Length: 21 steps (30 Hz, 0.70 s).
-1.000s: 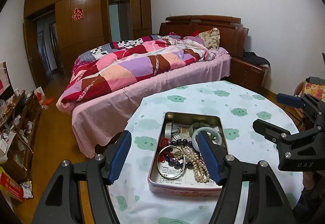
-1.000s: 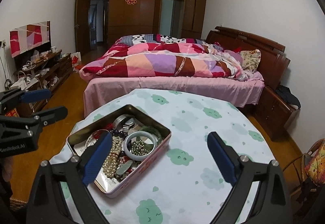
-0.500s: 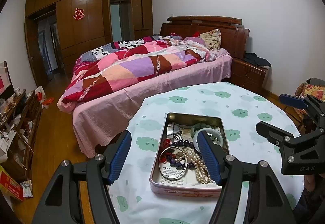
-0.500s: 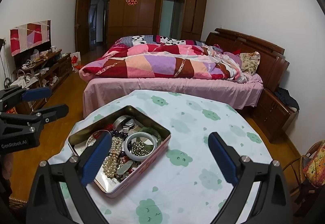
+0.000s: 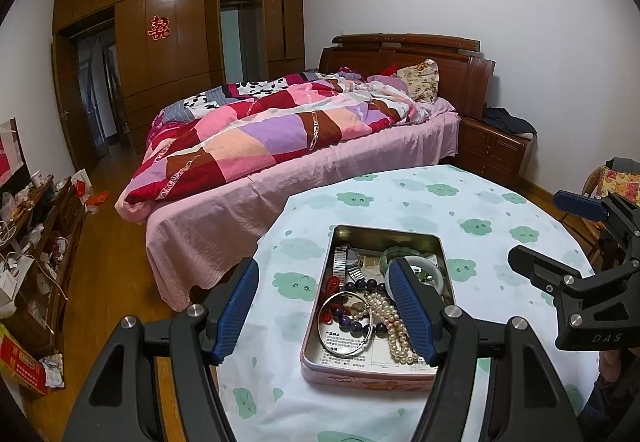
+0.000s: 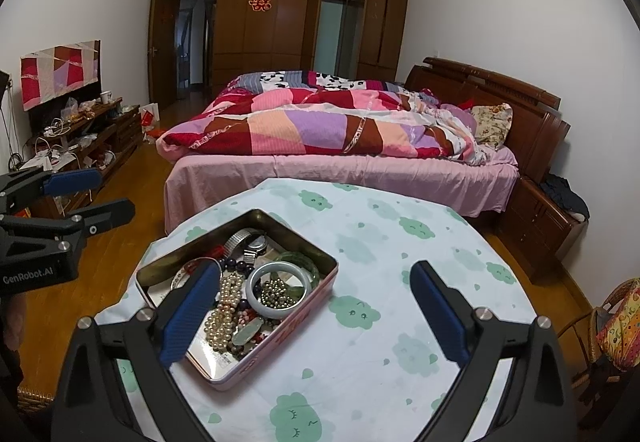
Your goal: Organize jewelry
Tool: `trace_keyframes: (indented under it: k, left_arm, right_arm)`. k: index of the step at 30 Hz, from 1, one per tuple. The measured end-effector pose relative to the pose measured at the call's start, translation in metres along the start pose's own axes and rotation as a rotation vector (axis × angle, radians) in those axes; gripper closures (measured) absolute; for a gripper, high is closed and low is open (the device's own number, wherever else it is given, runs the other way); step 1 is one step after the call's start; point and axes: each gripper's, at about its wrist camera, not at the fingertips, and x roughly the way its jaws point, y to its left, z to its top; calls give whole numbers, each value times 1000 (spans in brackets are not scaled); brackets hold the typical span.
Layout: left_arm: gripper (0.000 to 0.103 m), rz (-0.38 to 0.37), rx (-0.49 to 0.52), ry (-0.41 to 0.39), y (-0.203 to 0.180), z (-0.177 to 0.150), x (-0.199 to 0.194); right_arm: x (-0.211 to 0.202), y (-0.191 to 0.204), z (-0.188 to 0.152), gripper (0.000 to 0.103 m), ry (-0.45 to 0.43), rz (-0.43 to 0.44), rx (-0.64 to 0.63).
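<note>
Bedroom; bed (image 5: 304, 145) behind round table (image 6: 400, 242) under cloud-print cloth. Tin (image 6: 280, 330) at table's 9 o'clock in right view, holding pearls (image 6: 226, 302), bangle (image 6: 256, 282), watch (image 6: 250, 242). Left gripper (image 5: 324, 312), right gripper (image 6: 316, 312): jaws apart, holding nothing, above table.

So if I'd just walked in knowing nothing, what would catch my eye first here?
Probably the open pink tin, heaped with jewelry, on the round table with its green-cloud cloth: a pearl strand, a pale bangle, a watch. Then the left gripper and right gripper, both open and empty, near the tin. Behind them, a bed with a bright patchwork quilt.
</note>
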Motion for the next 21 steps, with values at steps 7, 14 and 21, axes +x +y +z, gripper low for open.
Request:
trace_keyframes:
  k: [7,14,21]
  left_arm:
    - [35,2,-2,-1,0,0,0]
    - [35,2,-1,0,0,0,0]
    - [35,-4,2,-1,1,0,0]
  right_arm:
    - [0,0,0,4,0,-2,-1]
    - [0,1,-1,3,1,-1,-2]
    - [0,1,-1,3,2,-1,-2]
